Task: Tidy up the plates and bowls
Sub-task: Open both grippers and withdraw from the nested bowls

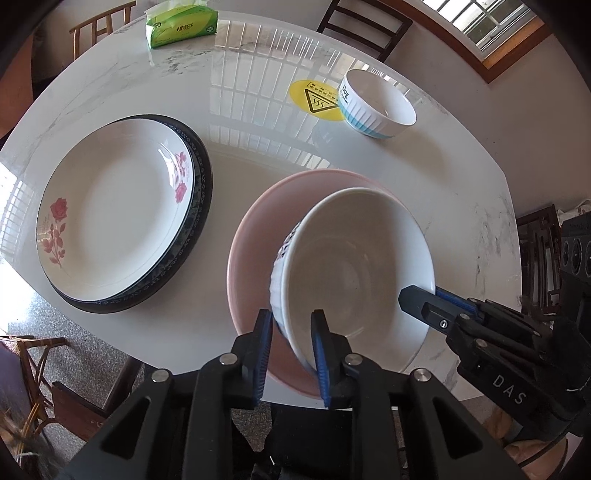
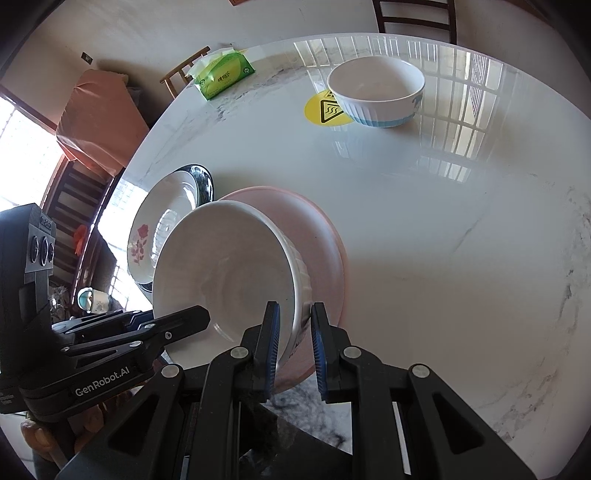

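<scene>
A white ribbed bowl [image 1: 354, 266] [image 2: 229, 273] sits over a pink plate [image 1: 255, 236] [image 2: 317, 236] near the table's front edge. My left gripper [image 1: 291, 343] is shut on the bowl's near rim. My right gripper [image 2: 293, 332] is shut on its opposite rim, and it shows in the left wrist view [image 1: 424, 299]. The left gripper shows in the right wrist view [image 2: 184, 321]. A rose-patterned white plate [image 1: 114, 210] [image 2: 162, 225] lies on a dark-rimmed plate [image 1: 199, 206]. A second white bowl with a blue band [image 1: 376, 103] [image 2: 376, 92] stands at the far side.
A yellow warning sticker [image 1: 314, 99] [image 2: 323, 109] lies on the marble table [image 1: 461, 177] beside the far bowl. A green tissue pack [image 1: 181, 24] [image 2: 223, 75] sits at the far edge. Wooden chairs [image 1: 364, 26] surround the table.
</scene>
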The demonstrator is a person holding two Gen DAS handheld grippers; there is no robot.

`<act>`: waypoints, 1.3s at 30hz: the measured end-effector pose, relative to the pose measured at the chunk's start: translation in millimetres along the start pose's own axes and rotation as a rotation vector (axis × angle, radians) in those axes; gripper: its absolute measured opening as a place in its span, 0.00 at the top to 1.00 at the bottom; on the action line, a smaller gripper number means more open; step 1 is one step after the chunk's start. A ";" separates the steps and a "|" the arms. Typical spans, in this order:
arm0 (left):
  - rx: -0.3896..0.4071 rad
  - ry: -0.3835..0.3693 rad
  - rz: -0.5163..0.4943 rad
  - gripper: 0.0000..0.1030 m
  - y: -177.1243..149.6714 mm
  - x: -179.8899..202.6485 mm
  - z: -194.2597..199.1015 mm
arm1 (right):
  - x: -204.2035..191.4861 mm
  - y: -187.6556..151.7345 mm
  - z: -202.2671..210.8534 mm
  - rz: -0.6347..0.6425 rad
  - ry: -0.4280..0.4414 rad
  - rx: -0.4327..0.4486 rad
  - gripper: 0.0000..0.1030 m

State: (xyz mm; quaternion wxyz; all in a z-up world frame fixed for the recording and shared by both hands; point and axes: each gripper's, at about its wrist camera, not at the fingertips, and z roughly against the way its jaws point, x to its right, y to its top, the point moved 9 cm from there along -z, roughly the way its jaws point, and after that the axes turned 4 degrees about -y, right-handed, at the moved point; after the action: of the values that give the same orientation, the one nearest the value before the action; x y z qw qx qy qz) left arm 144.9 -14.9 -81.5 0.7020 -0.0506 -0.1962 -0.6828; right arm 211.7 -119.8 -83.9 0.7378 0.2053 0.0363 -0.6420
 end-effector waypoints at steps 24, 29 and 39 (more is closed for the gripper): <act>0.182 -0.122 -0.122 0.61 32.4 24.2 42.1 | 46.5 24.8 54.1 -0.065 0.013 0.264 0.66; 0.161 -0.178 -0.071 0.61 66.0 26.1 31.9 | 75.9 34.5 45.9 -0.120 0.000 0.253 0.66; 0.145 -0.257 -0.058 0.61 134.7 53.0 6.1 | 117.5 72.0 33.3 -0.209 0.037 0.238 0.55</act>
State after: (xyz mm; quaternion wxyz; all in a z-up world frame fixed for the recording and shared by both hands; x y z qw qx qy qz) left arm 275.0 -54.2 -31.1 0.6527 -0.0811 -0.3346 -0.6749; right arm 294.3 -234.5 -72.4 0.6365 0.2983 -0.0054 -0.7113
